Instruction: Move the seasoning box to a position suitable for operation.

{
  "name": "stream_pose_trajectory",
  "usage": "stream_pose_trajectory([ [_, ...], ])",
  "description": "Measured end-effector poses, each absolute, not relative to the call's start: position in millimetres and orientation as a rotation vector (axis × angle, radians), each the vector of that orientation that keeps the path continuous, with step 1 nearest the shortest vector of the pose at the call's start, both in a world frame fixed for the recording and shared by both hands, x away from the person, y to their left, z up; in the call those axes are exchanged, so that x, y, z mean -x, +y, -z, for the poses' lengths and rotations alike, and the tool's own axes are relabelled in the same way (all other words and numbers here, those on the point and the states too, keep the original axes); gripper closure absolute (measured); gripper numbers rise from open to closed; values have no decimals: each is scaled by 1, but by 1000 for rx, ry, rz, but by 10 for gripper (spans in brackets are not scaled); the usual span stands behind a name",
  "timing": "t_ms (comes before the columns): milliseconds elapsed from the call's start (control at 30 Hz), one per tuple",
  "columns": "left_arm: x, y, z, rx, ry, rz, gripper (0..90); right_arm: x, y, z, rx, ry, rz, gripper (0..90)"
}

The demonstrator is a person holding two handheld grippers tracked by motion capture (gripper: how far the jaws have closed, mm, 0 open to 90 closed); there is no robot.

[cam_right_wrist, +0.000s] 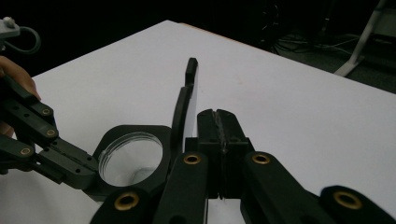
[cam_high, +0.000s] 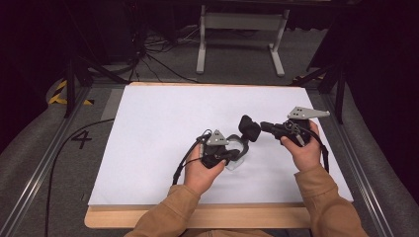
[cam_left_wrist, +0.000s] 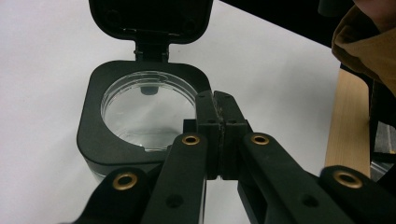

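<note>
black plastic and clear walls make up the container [cam_high: 236,157]: a squarish black collar with rounded corners sits on a see-through body, and in the left gripper view [cam_left_wrist: 140,116] a round clear opening shows inside that collar with the white surface visible through it. its lid [cam_high: 249,127] is hinged at one edge and stands flipped up, open; in the right gripper view the lid [cam_right_wrist: 187,100] is seen edge-on, a thin dark slab rising beside the collar. the container rests on the white sheet of the bench [cam_high: 163,118], near the person's edge and between the two hands. the left tongs [cam_high: 233,154] are closed tight with nothing between them, their tips lying against the near rim of the collar [cam_left_wrist: 219,100]. the right tongs [cam_high: 264,126] are also pressed together and empty, pointing at the raised lid from just beside it, and whether they touch it i cannot tell; in their own view [cam_right_wrist: 217,119] the tips sit close by the lid's edge. from the high view the left hand [cam_high: 200,170] and its gripper cover much of the container, so the clear body is hard to make out. in the left gripper view the top of the lid is cut off by the frame, and a small dark spot inside the clear opening is too small to identify.
</note>
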State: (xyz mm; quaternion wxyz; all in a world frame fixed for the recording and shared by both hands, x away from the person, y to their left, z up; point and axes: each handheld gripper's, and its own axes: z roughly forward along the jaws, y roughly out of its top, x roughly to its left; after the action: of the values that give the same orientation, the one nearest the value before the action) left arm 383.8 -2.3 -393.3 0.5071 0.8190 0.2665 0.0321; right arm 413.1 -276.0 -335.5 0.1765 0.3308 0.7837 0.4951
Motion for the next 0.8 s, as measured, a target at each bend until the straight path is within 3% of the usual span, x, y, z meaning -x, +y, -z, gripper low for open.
stream_pose_trajectory([
  [800,-383,-2,394,-1972,636,-77,900,-400,-239,344,-796,2355,-1365,900],
])
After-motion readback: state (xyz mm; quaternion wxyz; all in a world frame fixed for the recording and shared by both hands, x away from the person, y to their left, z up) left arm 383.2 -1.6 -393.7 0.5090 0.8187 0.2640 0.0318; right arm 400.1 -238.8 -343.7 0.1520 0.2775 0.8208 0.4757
